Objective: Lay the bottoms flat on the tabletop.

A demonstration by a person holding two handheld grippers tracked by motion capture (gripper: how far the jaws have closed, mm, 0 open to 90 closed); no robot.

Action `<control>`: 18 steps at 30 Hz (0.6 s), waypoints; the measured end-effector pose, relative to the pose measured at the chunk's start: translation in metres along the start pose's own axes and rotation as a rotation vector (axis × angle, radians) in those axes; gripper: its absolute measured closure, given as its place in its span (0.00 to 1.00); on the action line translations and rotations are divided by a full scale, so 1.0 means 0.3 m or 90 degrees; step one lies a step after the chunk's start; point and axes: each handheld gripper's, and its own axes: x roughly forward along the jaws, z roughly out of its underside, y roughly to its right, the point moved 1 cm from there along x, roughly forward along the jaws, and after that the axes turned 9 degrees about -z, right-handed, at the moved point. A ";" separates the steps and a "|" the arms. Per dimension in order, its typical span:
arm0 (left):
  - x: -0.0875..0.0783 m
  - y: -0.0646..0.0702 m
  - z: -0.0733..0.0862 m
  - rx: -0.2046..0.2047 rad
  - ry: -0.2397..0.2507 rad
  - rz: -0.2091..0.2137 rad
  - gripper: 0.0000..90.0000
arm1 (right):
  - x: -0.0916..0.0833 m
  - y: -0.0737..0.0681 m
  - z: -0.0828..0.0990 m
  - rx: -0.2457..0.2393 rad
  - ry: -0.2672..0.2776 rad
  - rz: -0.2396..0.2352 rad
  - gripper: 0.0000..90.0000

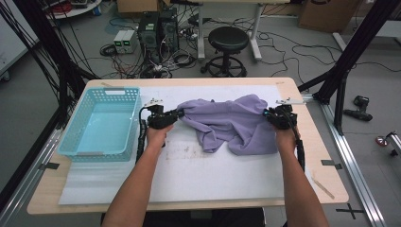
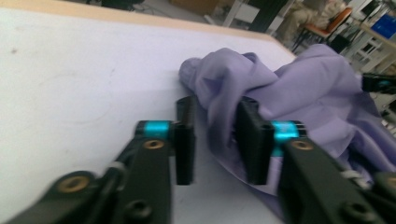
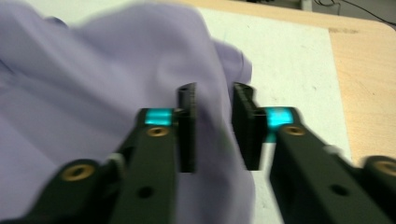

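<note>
A crumpled lilac garment [image 1: 227,120] lies on the white mat [image 1: 189,175] in the middle of the table. My left gripper [image 1: 176,114] is at the garment's left end. In the left gripper view its jaws [image 2: 212,105] stand apart, with a fold of the lilac cloth [image 2: 303,88] running up between them and lying loose against the right pad. My right gripper [image 1: 267,115] is at the garment's right edge. The right gripper view shows a gap between its jaws [image 3: 214,91], and the cloth [image 3: 93,70] lies under and between them, not pinched.
A light blue plastic basket [image 1: 113,91] stands at the table's left side, close to my left gripper. Bare wooden table edge [image 1: 326,156] runs along the right. Beyond the far edge are a black stool [image 1: 228,40], computers and cables on the floor.
</note>
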 end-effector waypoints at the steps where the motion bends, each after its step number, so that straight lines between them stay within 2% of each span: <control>1: -0.007 -0.001 -0.001 0.005 -0.004 0.001 0.65 | -0.013 -0.001 0.002 0.001 0.009 -0.006 0.73; 4: -0.041 0.008 0.000 0.028 0.006 0.009 0.62 | -0.059 -0.004 0.017 0.006 0.025 -0.020 0.67; 7: -0.086 0.015 0.015 0.038 0.005 0.009 0.58 | -0.112 -0.015 0.044 0.005 0.043 -0.033 0.65; 11: -0.143 0.029 0.040 0.049 0.010 0.011 0.58 | -0.175 -0.043 0.088 -0.010 0.053 -0.050 0.63; 12: -0.155 0.034 0.042 0.049 0.002 0.013 0.58 | -0.187 -0.054 0.100 -0.019 0.054 -0.052 0.63; 14: -0.179 0.048 0.051 0.057 0.010 0.015 0.56 | -0.213 -0.076 0.128 -0.029 0.055 -0.071 0.63; 18: -0.194 0.089 0.065 0.063 0.000 0.047 0.55 | -0.247 -0.107 0.173 -0.037 0.062 -0.095 0.62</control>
